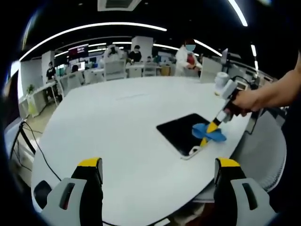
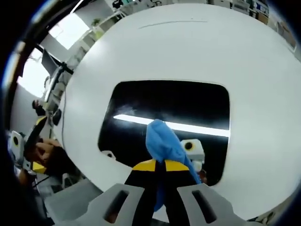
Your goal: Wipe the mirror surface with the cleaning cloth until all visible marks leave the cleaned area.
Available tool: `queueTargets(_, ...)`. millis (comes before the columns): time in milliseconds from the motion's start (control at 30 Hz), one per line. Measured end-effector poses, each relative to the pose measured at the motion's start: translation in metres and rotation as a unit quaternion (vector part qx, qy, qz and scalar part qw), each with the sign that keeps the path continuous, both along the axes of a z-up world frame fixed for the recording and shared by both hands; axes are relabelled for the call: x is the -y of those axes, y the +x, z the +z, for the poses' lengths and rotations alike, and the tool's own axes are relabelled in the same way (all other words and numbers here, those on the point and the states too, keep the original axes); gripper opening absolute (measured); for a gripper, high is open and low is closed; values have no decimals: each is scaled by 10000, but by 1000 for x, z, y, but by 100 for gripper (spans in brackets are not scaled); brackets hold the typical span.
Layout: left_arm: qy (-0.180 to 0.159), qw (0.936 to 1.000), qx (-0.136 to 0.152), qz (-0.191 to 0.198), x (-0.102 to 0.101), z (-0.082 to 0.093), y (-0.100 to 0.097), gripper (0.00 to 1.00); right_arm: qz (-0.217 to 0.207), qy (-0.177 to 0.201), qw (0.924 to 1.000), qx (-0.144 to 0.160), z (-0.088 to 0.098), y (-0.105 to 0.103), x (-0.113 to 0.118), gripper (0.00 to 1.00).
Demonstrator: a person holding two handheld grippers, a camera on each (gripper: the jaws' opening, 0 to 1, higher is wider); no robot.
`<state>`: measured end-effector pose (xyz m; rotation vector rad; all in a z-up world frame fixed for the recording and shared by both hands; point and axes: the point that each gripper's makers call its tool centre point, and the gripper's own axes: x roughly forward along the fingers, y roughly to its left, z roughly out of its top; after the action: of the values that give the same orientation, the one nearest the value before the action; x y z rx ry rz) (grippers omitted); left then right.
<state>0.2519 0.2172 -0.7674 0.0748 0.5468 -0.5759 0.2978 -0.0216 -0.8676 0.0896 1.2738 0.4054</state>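
Note:
A dark rectangular mirror [image 1: 181,132] [image 2: 169,108] lies flat on the white table [image 1: 122,122], near its right edge. A blue cleaning cloth [image 1: 208,133] [image 2: 162,141] rests on the mirror's right part. My right gripper [image 2: 160,165] is shut on the cloth and presses it onto the glass; in the left gripper view the same gripper [image 1: 210,131] comes down from the right in a person's hand [image 1: 249,100]. My left gripper [image 1: 157,165] hovers open over the table's near side, far from the mirror, with nothing between its yellow-tipped fingers [image 1: 89,164].
The table's rim [image 1: 263,141] curves close behind the mirror. A white cup [image 1: 221,79] stands at the far right. Cables [image 1: 33,141] hang off the left side. People and desks [image 1: 136,59] fill the room beyond. The mirror reflects a ceiling light strip [image 2: 188,126].

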Motion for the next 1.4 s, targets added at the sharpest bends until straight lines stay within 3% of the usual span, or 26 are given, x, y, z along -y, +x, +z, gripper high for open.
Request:
queueTargets(600,65,10000,-49,50,-14,-3,-3,99,353,170,9992,-2,1,3,-57,0)
queueTargets(1400,2,10000,-37,89,-18,-2,-2,99,609,205,9979,98,1,3,-93,0)
